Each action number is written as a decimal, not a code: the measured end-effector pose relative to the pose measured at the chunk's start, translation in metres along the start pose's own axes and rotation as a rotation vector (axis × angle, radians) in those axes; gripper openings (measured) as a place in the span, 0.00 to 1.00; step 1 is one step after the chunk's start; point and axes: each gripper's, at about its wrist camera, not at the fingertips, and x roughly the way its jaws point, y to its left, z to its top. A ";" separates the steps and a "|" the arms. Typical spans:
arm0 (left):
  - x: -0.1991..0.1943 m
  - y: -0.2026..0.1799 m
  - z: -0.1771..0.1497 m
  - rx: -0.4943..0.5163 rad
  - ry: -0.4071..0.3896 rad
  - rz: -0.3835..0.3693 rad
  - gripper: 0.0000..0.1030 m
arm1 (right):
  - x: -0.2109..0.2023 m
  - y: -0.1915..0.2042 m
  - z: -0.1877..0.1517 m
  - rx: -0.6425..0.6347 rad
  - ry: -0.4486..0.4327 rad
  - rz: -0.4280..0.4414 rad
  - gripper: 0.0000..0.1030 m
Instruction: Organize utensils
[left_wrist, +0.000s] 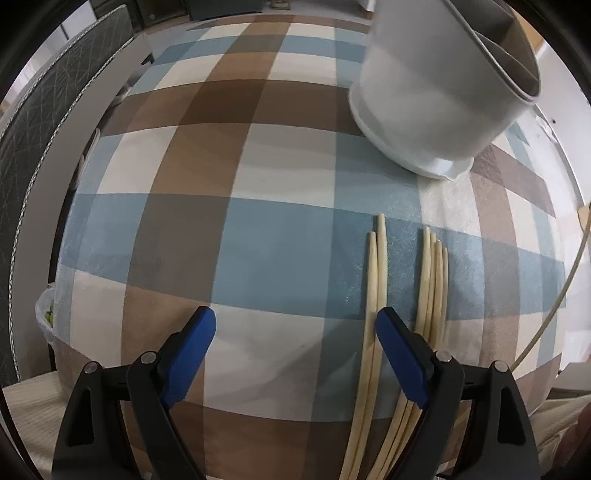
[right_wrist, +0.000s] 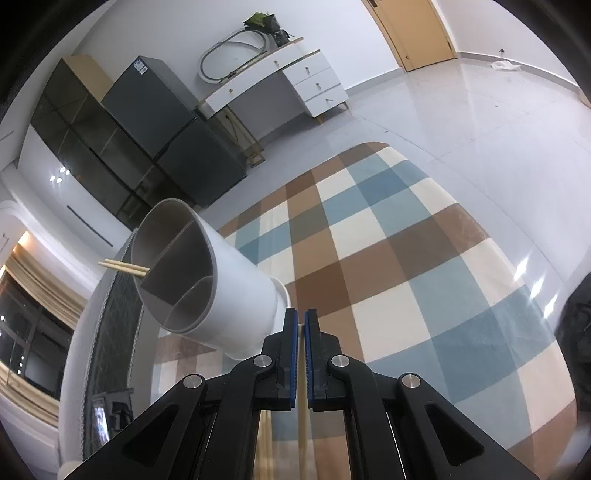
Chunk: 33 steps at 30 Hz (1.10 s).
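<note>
Several pale wooden chopsticks (left_wrist: 432, 280) lie side by side on the checked tablecloth (left_wrist: 229, 177), beside and under the right finger of my left gripper (left_wrist: 295, 325), which is open and empty. A white divided utensil holder (left_wrist: 436, 96) stands at the far right of the table. In the right wrist view the holder (right_wrist: 221, 291) is close ahead on the left, with two chopstick ends (right_wrist: 123, 267) sticking out of it. My right gripper (right_wrist: 301, 319) is shut on a single chopstick (right_wrist: 302, 417) that runs back between its fingers.
A bin lined with a plastic bag (left_wrist: 46, 314) sits off the table's left edge. A dark cabinet (right_wrist: 122, 129) and a white dresser (right_wrist: 280, 77) stand across the tiled floor. A cable (left_wrist: 569, 280) hangs at the right.
</note>
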 end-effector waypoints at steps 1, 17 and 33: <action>0.002 0.005 0.002 -0.002 -0.004 0.014 0.83 | 0.000 0.000 0.000 0.001 0.001 0.001 0.03; 0.006 -0.016 0.016 0.070 -0.064 0.028 0.55 | 0.002 0.006 -0.002 -0.016 0.007 0.007 0.03; -0.040 -0.025 0.031 0.069 -0.242 -0.131 0.00 | -0.010 0.028 -0.010 -0.109 -0.012 0.045 0.03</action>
